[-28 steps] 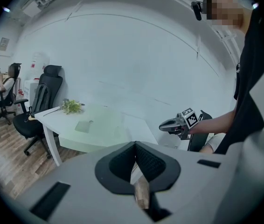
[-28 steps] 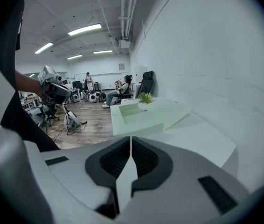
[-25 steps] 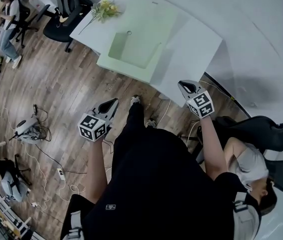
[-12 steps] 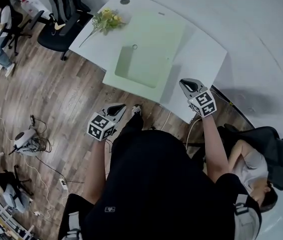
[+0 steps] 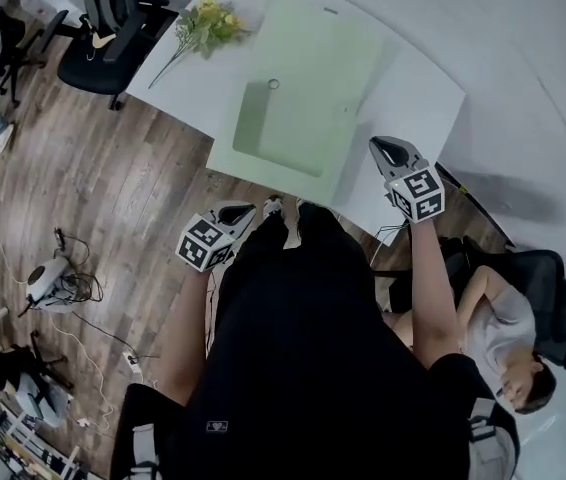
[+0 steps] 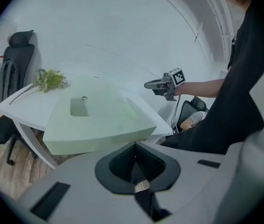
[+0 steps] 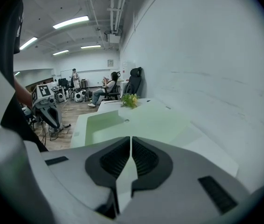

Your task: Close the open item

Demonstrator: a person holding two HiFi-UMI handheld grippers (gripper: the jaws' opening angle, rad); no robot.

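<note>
Both grippers are clenched on nothing. The left gripper [image 5: 235, 211] hangs just short of the near edge of the table [image 5: 418, 93], and the right gripper [image 5: 388, 150] is over its near right edge. A pale green box [image 5: 303, 93] lies spread flat across the table, with flowers [image 5: 203, 26] at its far left. Neither tool touches it. The flatter right half looks like the lid, so the approach should end with closed tips under that half's outer edge, ready to swing it over the recessed half.
</note>
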